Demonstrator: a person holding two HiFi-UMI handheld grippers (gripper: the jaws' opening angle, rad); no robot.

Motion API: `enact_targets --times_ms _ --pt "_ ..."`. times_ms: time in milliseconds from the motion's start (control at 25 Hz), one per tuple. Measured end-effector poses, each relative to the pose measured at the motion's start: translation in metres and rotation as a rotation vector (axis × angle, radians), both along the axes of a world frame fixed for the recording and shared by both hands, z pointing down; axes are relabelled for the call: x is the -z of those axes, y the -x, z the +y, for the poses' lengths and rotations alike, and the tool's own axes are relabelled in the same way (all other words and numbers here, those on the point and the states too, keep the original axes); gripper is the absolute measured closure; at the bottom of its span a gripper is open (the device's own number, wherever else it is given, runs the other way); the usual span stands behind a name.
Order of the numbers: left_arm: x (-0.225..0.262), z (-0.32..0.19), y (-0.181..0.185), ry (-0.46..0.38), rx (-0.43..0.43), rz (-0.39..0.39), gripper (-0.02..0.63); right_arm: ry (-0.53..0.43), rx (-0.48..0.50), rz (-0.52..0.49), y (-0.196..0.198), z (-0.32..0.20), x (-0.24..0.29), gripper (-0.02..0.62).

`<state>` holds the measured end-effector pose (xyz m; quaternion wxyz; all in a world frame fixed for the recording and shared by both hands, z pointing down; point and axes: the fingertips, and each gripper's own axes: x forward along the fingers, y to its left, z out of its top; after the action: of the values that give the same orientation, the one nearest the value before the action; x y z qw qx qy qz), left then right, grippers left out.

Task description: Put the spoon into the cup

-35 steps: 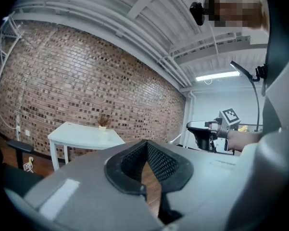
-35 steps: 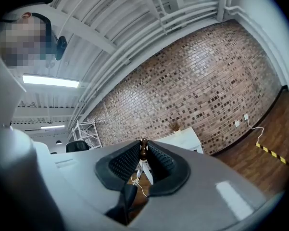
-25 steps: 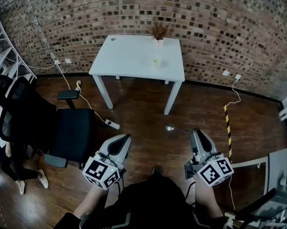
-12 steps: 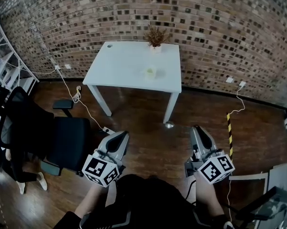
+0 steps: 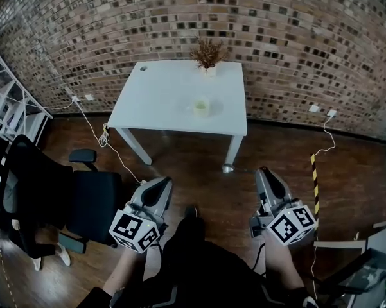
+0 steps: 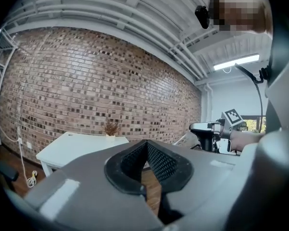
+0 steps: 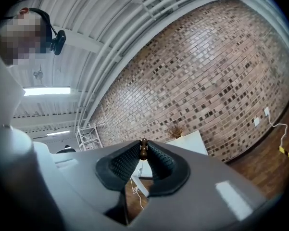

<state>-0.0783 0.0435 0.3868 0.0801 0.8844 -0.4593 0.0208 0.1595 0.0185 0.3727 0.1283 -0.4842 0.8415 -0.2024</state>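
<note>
A pale cup (image 5: 201,106) stands on the white table (image 5: 160,95) ahead, far beyond both grippers. My right gripper (image 5: 262,174) is shut on the spoon's thin handle. The spoon's silver bowl (image 5: 228,169) sticks out to the left over the wooden floor. In the right gripper view the spoon's dark handle end (image 7: 143,149) is pinched between the pad tips. My left gripper (image 5: 163,185) is held level beside it. Its pads (image 6: 156,160) meet at the tips with nothing between them.
A dried plant in a white pot (image 5: 207,53) stands at the table's back edge against the brick wall. A black office chair (image 5: 58,197) is at the left, with white shelving (image 5: 6,108) behind it. Cables (image 5: 106,136) and yellow-black tape (image 5: 316,178) lie on the floor.
The table and cup have come nearer and lower in the head view as both grippers were carried forward. The right gripper still holds the spoon. A foot now shows between the grippers.
</note>
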Motion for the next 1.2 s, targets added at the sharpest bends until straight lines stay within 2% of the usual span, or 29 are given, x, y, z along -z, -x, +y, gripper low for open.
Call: enact_targets --times_ms 200,720,880,1200 --pt "-0.006 -0.057 0.017 0.030 -0.006 0.023 0.612 -0.002 -0.007 0.019 0.016 -0.050 -0.003 0.541" --pt "0.006 -0.194 0.067 0.005 -0.124 0.019 0.611 0.010 -0.044 0.066 0.082 -0.191 0.008 0.541" --pt "-0.001 -0.231 0.080 0.024 -0.122 0.033 0.611 0.030 -0.068 0.072 0.090 -0.223 0.006 0.541" --pt "-0.014 -0.287 0.075 0.062 -0.122 0.071 0.611 0.089 -0.074 0.083 0.085 -0.280 -0.018 0.541"
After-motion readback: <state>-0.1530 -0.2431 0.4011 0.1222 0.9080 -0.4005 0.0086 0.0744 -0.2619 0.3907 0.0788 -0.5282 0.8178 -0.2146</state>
